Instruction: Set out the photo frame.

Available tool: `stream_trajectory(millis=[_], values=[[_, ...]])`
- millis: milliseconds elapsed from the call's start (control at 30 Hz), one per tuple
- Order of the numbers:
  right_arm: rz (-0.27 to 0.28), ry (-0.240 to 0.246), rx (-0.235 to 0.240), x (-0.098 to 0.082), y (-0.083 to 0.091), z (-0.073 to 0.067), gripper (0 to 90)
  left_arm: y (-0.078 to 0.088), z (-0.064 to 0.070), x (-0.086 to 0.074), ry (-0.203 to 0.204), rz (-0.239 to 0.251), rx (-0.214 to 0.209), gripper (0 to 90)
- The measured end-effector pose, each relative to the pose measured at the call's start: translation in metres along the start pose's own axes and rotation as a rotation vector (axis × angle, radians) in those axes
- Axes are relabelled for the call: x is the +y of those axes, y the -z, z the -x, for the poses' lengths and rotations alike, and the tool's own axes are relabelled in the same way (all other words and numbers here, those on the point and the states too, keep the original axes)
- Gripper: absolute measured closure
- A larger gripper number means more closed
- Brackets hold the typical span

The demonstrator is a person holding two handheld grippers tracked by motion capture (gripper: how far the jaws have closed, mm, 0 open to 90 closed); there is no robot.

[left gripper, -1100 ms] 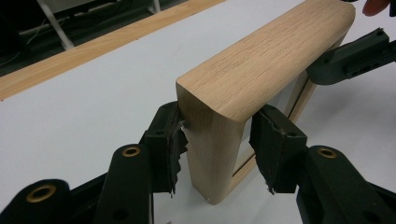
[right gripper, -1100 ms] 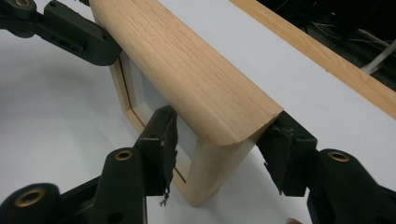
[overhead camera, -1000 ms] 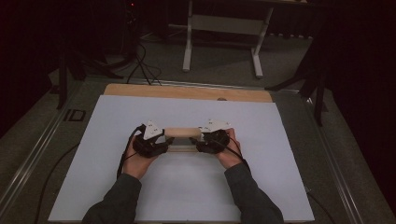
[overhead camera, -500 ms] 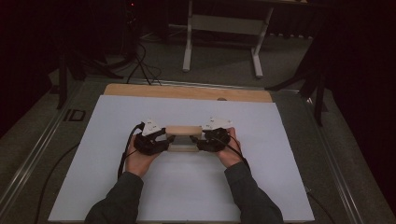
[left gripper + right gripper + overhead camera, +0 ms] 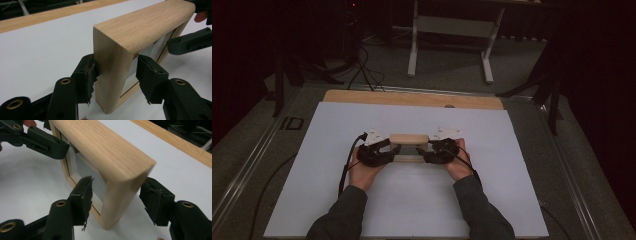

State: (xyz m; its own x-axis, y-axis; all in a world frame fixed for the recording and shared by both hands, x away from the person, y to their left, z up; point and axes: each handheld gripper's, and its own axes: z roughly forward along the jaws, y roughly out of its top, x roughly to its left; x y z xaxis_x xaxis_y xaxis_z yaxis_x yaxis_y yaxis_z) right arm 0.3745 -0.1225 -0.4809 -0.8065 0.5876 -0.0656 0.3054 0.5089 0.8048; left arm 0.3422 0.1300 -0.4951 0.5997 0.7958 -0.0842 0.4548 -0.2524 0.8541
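A dim lab: white work board (image 5: 422, 200), floor cables (image 5: 362, 70), metal stand (image 5: 452, 30).

I see dark grey sleeves (image 5: 343, 215) at the bottom of the frame. My left gripper (image 5: 113, 75) has black jaws, brass-coloured rivets and torn, ragged black pads (image 5: 90, 75).

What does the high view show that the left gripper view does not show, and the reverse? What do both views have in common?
High view: both forearms in dark sleeves, the floor past the table, and a white stand on that floor.

Left gripper view: the left gripper from close, with torn black pads at either side of one end of the wooden frame. One pad lies against the wood and the other stands apart. The jaws have just been opening.

Both: the frame standing on the white sheet, the table's wooden far edge, and the right gripper at the frame's other end.
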Motion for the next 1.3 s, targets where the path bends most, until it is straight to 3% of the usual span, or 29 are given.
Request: stream_trajectory(millis=[167, 600, 1300], values=[[0.009, -0.026, 0.009, -0.004, 0.003, 0.006, 47.7, -0.001, 0.000, -0.002, -0.002, -0.009, 0.001, 49.8], [0.029, -0.045, 0.014, -0.004, 0.004, 0.011, 56.6, -0.005, -0.004, -0.002, 0.049, -0.004, 0.007, 51.4], [0.036, -0.127, 0.017, -0.006, -0.009, 0.019, 54.8, -0.016, -0.010, -0.005, 0.100, -0.019, 0.023, 52.7]])
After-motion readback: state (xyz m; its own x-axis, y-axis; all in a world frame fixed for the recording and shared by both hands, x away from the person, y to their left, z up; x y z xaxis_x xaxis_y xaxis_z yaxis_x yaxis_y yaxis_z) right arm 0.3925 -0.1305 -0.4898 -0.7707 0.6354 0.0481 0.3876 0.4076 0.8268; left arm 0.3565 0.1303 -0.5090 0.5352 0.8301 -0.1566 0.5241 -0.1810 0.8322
